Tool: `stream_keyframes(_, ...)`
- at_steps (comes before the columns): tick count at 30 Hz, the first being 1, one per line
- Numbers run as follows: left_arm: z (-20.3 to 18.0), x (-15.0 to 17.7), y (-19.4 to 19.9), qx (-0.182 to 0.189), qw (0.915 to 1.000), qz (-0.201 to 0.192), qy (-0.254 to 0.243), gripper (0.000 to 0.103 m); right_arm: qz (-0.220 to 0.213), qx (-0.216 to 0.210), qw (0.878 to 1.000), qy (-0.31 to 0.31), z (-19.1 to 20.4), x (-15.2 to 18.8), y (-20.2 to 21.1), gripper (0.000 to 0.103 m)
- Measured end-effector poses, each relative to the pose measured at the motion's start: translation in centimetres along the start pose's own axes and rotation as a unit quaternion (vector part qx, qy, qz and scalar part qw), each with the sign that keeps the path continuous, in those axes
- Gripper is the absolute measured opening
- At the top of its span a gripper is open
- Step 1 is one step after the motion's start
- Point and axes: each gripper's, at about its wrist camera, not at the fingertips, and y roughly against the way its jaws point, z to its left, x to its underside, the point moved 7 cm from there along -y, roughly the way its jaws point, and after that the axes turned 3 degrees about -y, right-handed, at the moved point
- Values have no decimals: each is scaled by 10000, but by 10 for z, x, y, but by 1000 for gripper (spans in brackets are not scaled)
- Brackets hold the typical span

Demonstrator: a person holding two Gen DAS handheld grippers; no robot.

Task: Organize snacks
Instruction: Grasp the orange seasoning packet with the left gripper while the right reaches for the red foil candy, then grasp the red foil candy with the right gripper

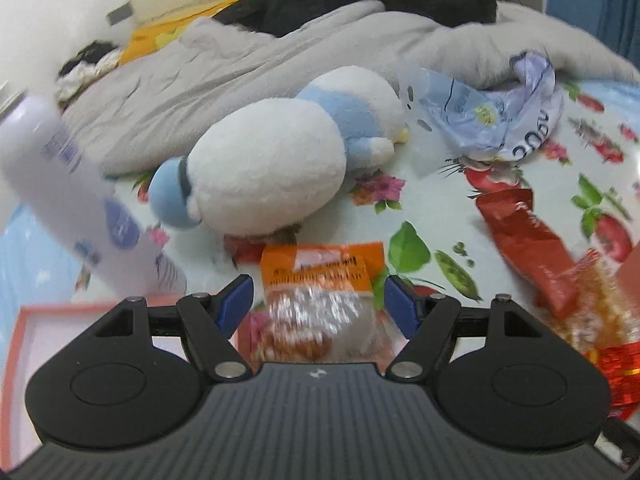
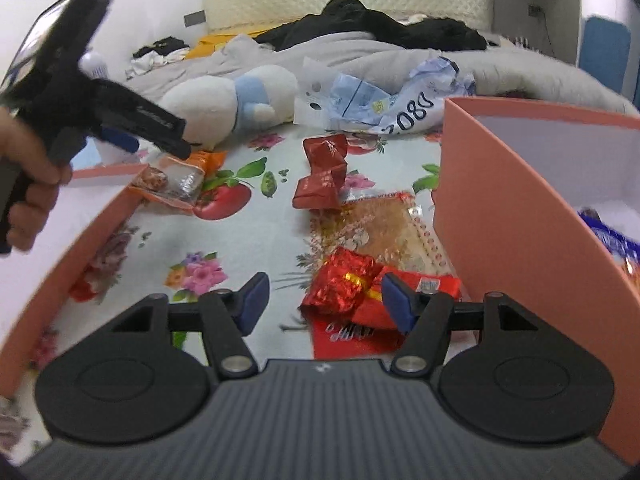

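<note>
The orange snack bag (image 1: 320, 280) on the flowery bed sheet (image 1: 420, 208) is framed by the spread left gripper (image 1: 319, 305), so it is best pinched gently, while the right gripper (image 2: 325, 305) is spread over red snacks (image 2: 340, 284).

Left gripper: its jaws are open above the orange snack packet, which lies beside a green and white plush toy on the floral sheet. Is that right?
Not quite. The plush toy is blue and white, not green and white, as the left wrist view shows. The rest holds: the left gripper has open jaws above the orange snack packet on the floral sheet.
</note>
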Motion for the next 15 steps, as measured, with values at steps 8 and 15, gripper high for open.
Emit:
stream_keyframes(8, -4, 0, -43, -335, 9964, 386, -673, 76, 210, 261, 9987, 393, 1, 6, -27, 64)
stream_keyframes(15, 6, 6, -50, -170, 9977, 647, -54, 70, 327, 178, 9988, 316, -3, 11, -30, 52)
